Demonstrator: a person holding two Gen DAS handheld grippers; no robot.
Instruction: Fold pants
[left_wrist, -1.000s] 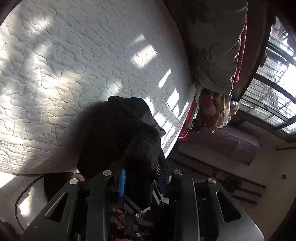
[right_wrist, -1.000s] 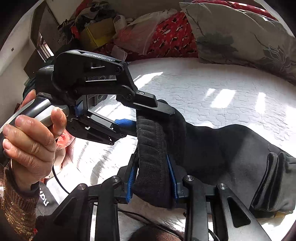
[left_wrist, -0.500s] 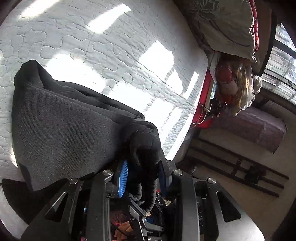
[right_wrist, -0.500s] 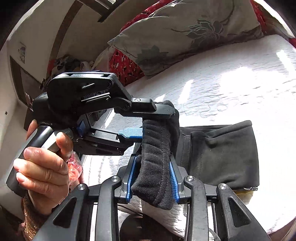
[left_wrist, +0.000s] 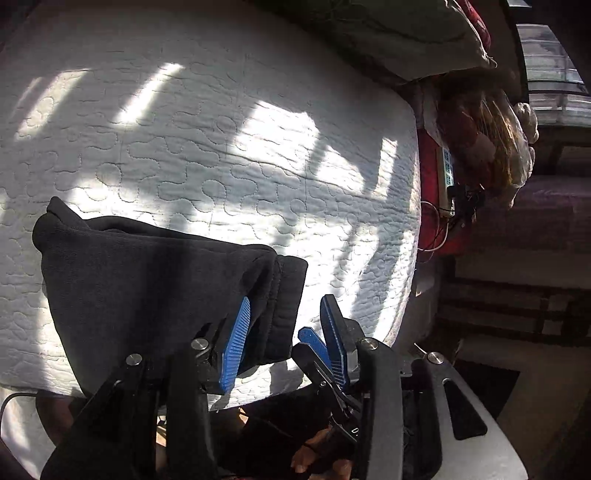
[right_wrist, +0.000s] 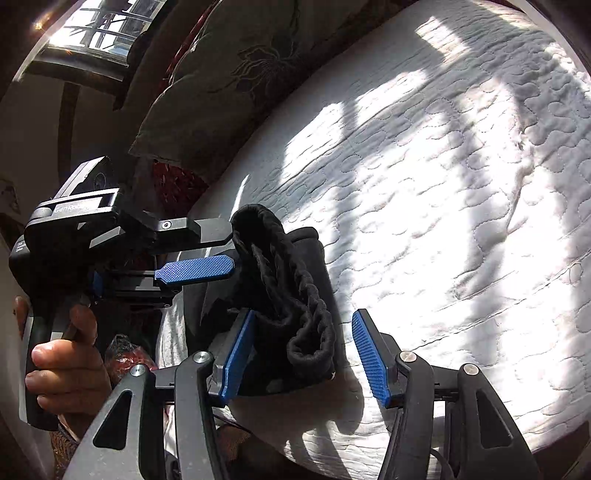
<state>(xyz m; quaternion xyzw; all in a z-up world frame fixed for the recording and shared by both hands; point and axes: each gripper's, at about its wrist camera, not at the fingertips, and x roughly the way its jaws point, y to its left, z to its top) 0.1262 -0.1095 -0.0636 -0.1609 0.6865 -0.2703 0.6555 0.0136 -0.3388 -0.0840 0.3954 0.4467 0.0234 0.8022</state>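
Both the left gripper (left_wrist: 282, 325) and the right gripper (right_wrist: 303, 350) stand spread around the waistband of the folded black pants (left_wrist: 147, 280) on the white quilted bed (left_wrist: 221, 147), apparently releasing; next, withdrawing without dragging the fold.

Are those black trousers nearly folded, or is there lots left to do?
Nearly done, it seems. The black pants lie on the white quilted bed as a compact bundle, waistband at the near edge. Both the left tool and the right tool are open, gripping nothing. What is left looks small: perhaps flattening the bunched waistband. Whether another fold is intended, I cannot tell.
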